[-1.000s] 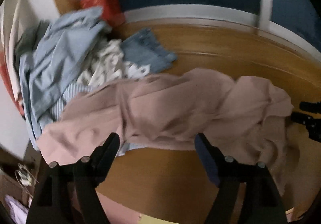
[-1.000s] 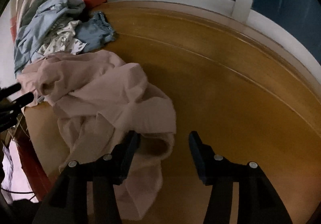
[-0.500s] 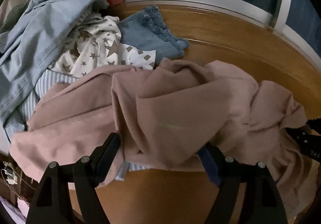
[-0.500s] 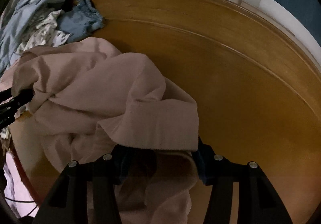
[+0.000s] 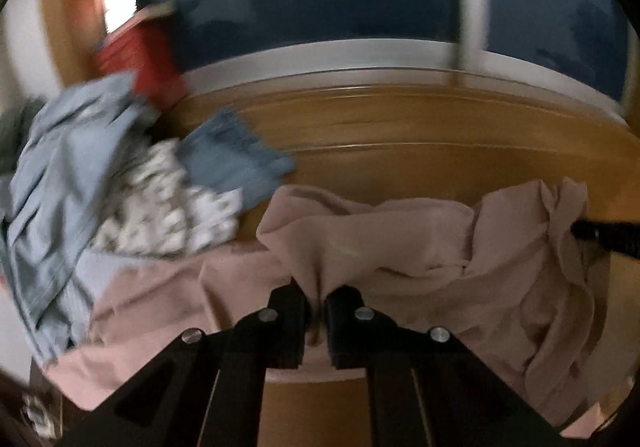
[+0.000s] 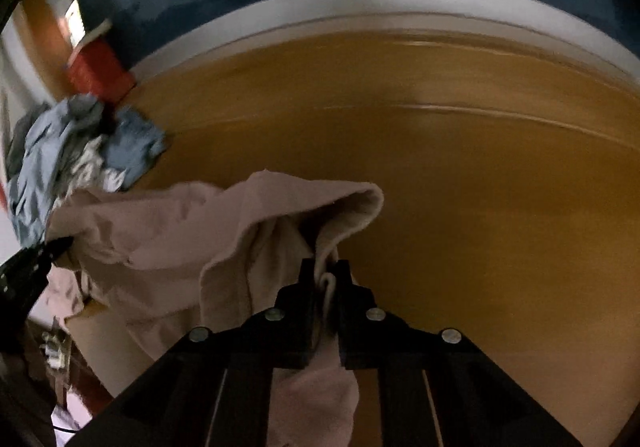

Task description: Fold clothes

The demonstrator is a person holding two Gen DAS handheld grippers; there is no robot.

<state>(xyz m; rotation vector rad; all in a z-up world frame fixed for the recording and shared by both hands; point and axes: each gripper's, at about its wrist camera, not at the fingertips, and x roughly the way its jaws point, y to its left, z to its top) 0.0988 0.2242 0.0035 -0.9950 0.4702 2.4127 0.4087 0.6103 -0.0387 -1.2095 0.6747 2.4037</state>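
A crumpled pink garment [image 5: 420, 247] lies across the near edge of the wooden table [image 5: 440, 135]. My left gripper [image 5: 317, 297] is shut on a pinched fold of it near its middle. My right gripper [image 6: 325, 279] is shut on another fold of the pink garment [image 6: 168, 231], which rises in a loop above the fingers and hangs below them. The tip of the right gripper [image 5: 600, 237] shows at the right of the left wrist view. The left gripper [image 6: 32, 267] shows at the left edge of the right wrist view.
A pile of other clothes sits at the table's far left: a light blue shirt [image 5: 60, 175], a white star-print piece [image 5: 168, 203] and a denim piece [image 5: 236, 159]. A red box [image 5: 140, 59] stands behind it. A white window sill [image 6: 440, 3] runs along the back.
Both grippers have gone from open to shut, each pinching a fold of the pink garment. The cloth is now lifted and pulled up at both pinch points.
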